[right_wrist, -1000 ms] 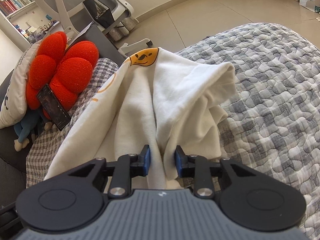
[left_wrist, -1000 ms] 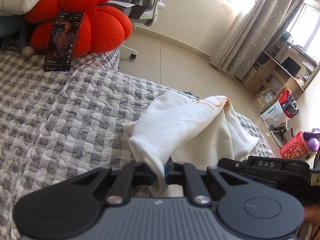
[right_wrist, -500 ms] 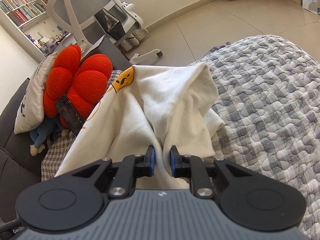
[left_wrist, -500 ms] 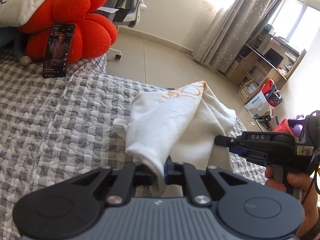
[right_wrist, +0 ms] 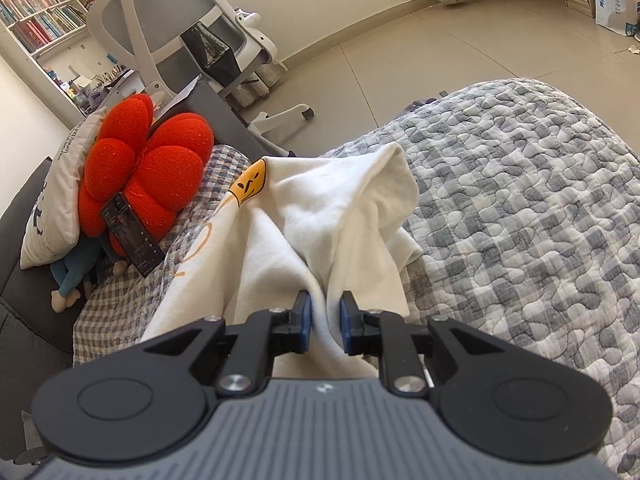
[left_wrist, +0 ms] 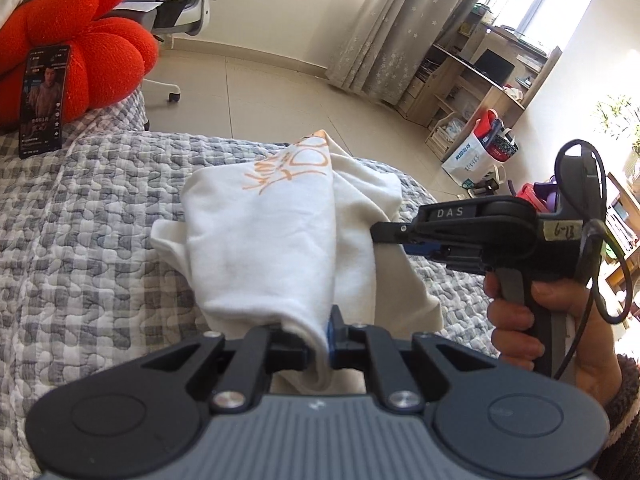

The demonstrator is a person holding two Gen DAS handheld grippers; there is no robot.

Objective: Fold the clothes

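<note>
A white garment with orange print [left_wrist: 264, 232] hangs bunched above the grey checked quilt [left_wrist: 80, 240]. My left gripper [left_wrist: 320, 340] is shut on a fold of its cloth. My right gripper [right_wrist: 324, 320] is shut on another fold of the same white garment [right_wrist: 348, 216]; a yellow face print shows at its far edge. The right gripper also shows in the left wrist view [left_wrist: 384, 234], to the right of the garment, pinching its side, held by a hand. The garment's lower part trails onto the quilt [right_wrist: 520, 208].
A red flower cushion [left_wrist: 80, 52] with a phone [left_wrist: 42, 100] leaning on it sits at the bed's far end, beside a white pillow [right_wrist: 56, 200]. A white office chair [right_wrist: 180, 32] stands on the tiled floor beyond. Shelves and bags [left_wrist: 480, 148] stand at the right.
Both grippers have lifted the garment higher off the quilt. The right gripper has come further into the left wrist view and sits higher beside the cloth. Both stay shut on it.
</note>
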